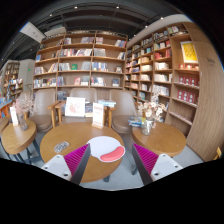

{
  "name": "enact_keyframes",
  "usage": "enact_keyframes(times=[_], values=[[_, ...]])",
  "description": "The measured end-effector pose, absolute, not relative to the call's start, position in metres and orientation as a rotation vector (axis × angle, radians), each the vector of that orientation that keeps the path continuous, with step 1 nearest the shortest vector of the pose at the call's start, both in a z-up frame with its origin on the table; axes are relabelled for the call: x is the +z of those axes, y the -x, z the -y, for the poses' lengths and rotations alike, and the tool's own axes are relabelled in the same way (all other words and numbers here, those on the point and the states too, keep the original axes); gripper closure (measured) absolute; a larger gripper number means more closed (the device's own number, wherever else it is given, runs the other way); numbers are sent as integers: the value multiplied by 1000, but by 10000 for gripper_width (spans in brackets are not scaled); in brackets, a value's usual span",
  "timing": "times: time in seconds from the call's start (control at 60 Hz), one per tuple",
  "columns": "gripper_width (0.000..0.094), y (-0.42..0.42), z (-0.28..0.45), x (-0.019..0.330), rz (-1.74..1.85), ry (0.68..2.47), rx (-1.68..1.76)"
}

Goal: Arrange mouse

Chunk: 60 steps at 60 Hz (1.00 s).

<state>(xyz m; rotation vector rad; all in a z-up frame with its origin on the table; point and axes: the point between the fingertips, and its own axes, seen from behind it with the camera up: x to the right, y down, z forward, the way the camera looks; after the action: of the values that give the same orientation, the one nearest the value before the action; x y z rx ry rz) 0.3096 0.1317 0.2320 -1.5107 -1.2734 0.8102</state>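
Bookshelves [85, 62] lined the walls behind round wooden bench [82, 135]. Held jaws apart above it, pink pads [74, 157] showing. Red-and-white mouse [108, 151] lay between them.

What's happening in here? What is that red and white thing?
A hand-held gripper's tongs hang open over a round wooden table, holding nothing. The red and white thing looks like a mouse, lying on the table between the fingers, untouched. Bookshelves stand beyond the table.
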Motion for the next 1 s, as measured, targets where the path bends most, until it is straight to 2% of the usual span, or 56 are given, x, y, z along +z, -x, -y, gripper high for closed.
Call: enact_keyframes(times=[0.317,0.6,1.0], values=[[83,-285,-75,207,1356,1532,837],[82,-261,-13,155,1461,1534,822],[83,-228,85,63,1629,1552,839]])
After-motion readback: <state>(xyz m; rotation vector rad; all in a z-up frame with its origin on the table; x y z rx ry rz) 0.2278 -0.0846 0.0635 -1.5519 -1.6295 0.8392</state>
